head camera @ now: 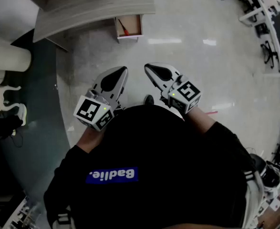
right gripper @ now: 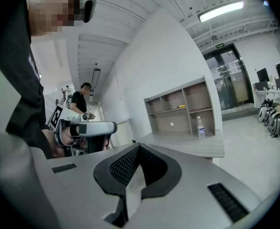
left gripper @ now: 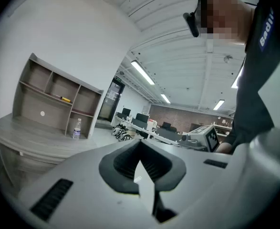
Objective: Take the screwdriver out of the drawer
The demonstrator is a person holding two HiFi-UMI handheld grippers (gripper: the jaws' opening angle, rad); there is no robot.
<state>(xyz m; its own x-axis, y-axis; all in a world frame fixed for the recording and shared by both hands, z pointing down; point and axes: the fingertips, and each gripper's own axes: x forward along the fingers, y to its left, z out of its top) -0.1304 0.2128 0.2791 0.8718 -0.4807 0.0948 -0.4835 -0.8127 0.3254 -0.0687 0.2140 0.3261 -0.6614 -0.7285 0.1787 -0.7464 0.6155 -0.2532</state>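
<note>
Under the grey desk (head camera: 92, 8), a small white drawer (head camera: 129, 37) stands pulled out at the top of the head view. Inside it lies a red-handled screwdriver (head camera: 124, 29). Both grippers are held close to my body, well short of the drawer and pointing toward it. The left gripper (head camera: 123, 71) has its jaws together with nothing between them, as the left gripper view confirms (left gripper: 139, 146). Beside it, the right gripper (head camera: 148, 68) is likewise shut and empty (right gripper: 139, 148). In neither gripper view can the drawer be seen.
On the desk stands a grey shelf unit (left gripper: 54, 99) with a water bottle (left gripper: 76, 128) next to it and a yellow item (right gripper: 180, 106) in one compartment. A glass table (head camera: 35, 128) lies to my left. Another person (right gripper: 82, 101) stands further back.
</note>
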